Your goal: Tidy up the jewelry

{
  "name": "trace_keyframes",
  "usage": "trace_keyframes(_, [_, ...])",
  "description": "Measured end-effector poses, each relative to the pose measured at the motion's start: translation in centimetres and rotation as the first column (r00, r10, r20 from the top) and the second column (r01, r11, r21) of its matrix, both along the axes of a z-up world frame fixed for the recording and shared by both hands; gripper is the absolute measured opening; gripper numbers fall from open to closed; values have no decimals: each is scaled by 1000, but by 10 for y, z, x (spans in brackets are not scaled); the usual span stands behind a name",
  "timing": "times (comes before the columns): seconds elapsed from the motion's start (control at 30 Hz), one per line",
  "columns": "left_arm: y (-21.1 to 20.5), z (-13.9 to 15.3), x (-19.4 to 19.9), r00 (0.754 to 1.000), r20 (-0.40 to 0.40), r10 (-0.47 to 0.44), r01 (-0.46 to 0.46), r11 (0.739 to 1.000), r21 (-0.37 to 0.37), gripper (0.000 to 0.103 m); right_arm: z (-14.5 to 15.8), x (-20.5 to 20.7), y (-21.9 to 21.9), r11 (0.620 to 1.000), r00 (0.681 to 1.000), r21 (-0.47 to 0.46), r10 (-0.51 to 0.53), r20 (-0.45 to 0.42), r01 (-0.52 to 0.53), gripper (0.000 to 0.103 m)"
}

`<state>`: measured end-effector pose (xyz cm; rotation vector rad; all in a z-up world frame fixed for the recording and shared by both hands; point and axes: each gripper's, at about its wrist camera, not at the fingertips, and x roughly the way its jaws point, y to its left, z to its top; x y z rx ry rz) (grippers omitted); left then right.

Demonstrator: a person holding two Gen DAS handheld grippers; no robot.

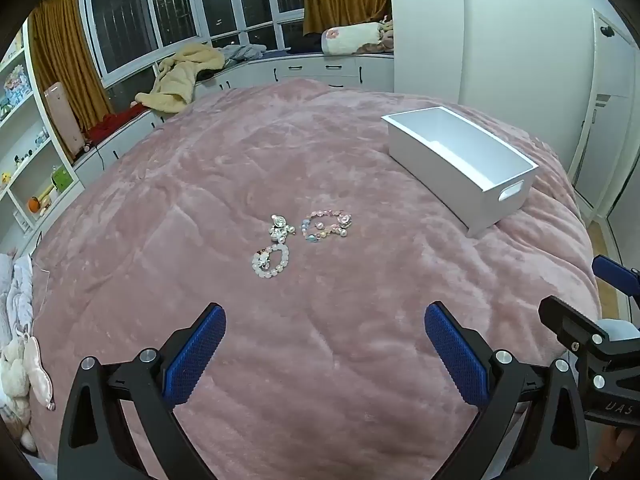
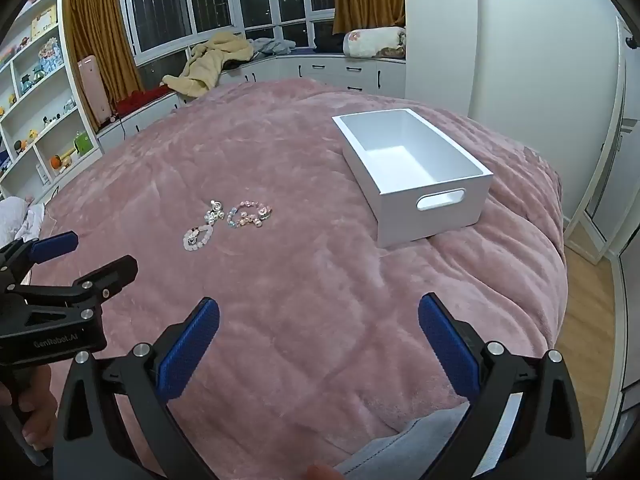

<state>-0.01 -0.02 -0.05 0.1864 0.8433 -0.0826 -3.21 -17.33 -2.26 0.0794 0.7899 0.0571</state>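
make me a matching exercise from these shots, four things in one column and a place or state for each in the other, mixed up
Things:
1. white box
2. white bead bracelet
3. pastel bead bracelet
4. left tongs

Place or state:
A. open, holding nothing
B. nearest piece of jewelry to the cameras, on the pink blanket
C. empty, off to the right of the jewelry
D. jewelry piece lying closest to the box

Pairs: 1-C, 2-B, 3-D, 4-A

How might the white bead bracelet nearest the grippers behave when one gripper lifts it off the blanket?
The white bead bracelet would probably sag limp, being strung beads. Its smooth round beads may slip between pads. It looks light, and the plush pink blanket should stop it rolling.
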Motion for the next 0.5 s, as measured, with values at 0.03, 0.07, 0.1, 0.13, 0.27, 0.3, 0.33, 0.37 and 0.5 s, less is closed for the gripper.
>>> trace_keyframes(0.03, [1, 1, 0, 1000, 1, -9, 9, 1000, -19, 101, 0, 0, 0, 1000, 1000, 0, 0, -1, 0, 98])
trace_keyframes(0.07, [2, 1, -1, 1000, 3, -8, 8, 1000, -19, 101, 0, 0, 0, 1000, 1000, 1, 2, -2, -2, 98])
trace_keyframes(0.1, [3, 1, -1, 1000, 4, -7, 7, 1000, -21, 101, -1, 0, 0, 1000, 1000, 0, 1, -2, -1, 98])
trace_keyframes(0.13, [3, 1, -2, 1000, 4, -7, 7, 1000, -22, 101, 0, 0, -1, 1000, 1000, -1, -1, -1, 1, 98])
trace_keyframes(0.27, [0, 0, -1, 1000, -2, -8, 7, 1000, -17, 101, 0, 0, -1, 1000, 1000, -1, -1, -2, 1, 98])
trace_keyframes(0.3, [2, 0, 0, 1000, -8, -10, 10, 1000, -21, 101, 0, 0, 0, 1000, 1000, -2, -3, -2, 3, 98])
trace_keyframes(0.33, [2, 0, 0, 1000, -10, -12, 12, 1000, -20, 101, 0, 0, 1, 1000, 1000, -4, -2, -1, 2, 98])
trace_keyframes(0.37, [2, 0, 0, 1000, -12, -13, 13, 1000, -21, 101, -2, 1, 1, 1000, 1000, -6, -3, -3, 3, 98])
trace_keyframes(0.5, [6, -3, -1, 1000, -8, -17, 17, 999, -29, 101, -1, 0, -1, 1000, 1000, -7, -4, -3, 4, 98])
